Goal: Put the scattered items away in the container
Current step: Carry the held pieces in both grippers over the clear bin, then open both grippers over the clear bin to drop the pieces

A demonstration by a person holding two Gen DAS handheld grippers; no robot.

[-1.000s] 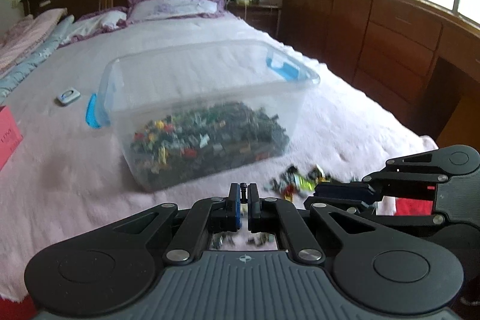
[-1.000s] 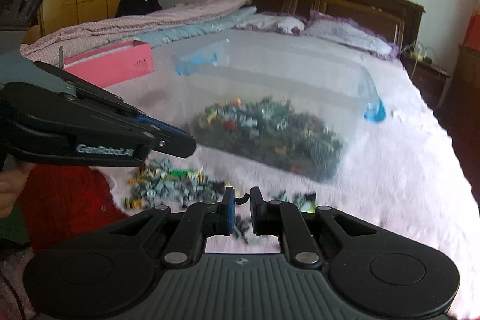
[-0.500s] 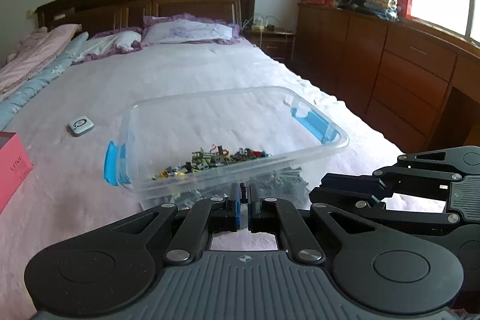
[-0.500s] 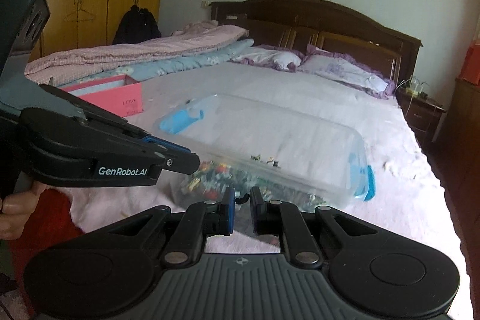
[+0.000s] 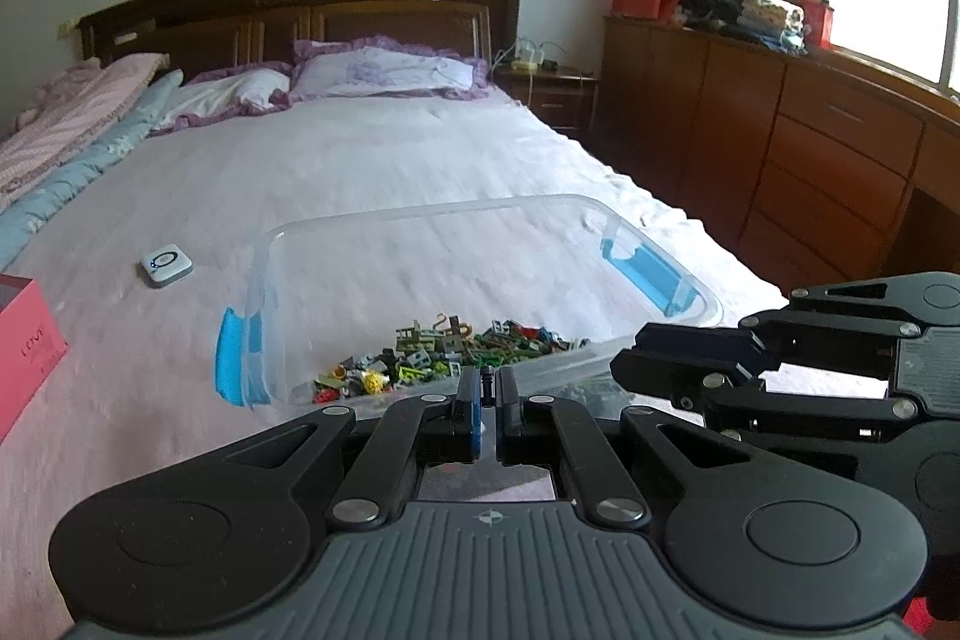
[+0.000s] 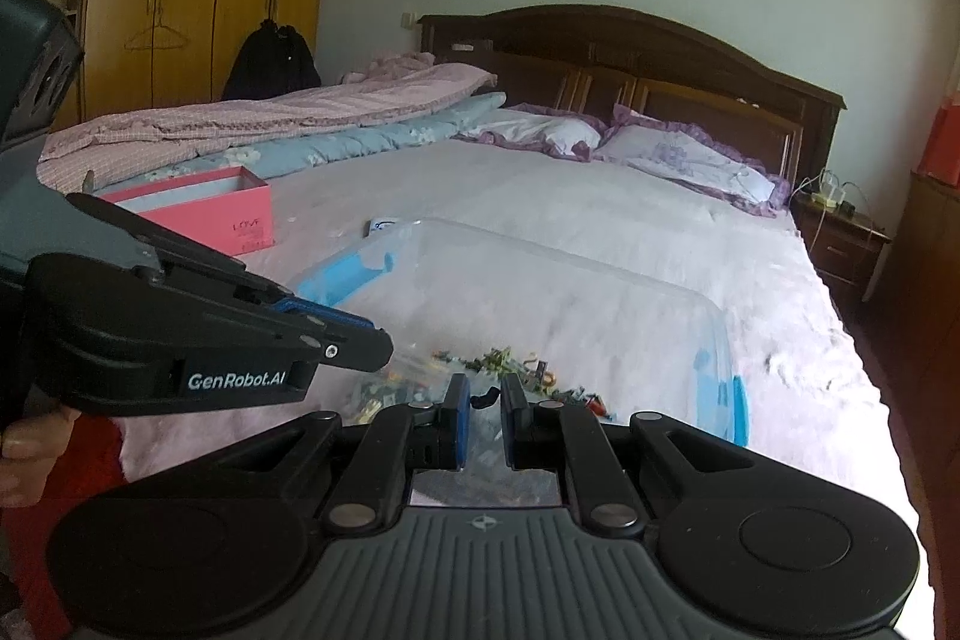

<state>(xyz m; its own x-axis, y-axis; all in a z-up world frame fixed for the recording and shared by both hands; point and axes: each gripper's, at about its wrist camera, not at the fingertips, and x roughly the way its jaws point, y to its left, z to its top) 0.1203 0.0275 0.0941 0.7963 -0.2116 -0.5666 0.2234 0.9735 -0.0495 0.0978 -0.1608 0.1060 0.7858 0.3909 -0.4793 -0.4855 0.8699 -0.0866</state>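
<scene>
"GenRobot.AI" marks the left hand-held gripper [image 6: 360, 340]; "LOVE" marks the pink box [image 6: 210, 208]. Both sit just before the clear bin [image 5: 660, 274] of toy bricks [image 5: 444, 352]. Left pinches a small dark piece [image 5: 487, 379], right hand-held gripper [image 6: 480, 400] a black hook [image 6: 487, 396].

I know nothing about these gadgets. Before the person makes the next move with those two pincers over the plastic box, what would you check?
1. Left gripper has something: ok, its jaws are nearly shut on a small dark piece.
2. Right gripper has something: ok, a black hooked piece sits between its fingers.
3. Clear bin is open on top: ok, no lid on it.
4. Both fingertips are past the bin's near rim: cannot tell, they appear right at it.
5. Grippers are clear of each other: ok, they are side by side and apart.
6. Loose pieces remain on the bed: cannot tell, the grippers hide the near area.
</scene>
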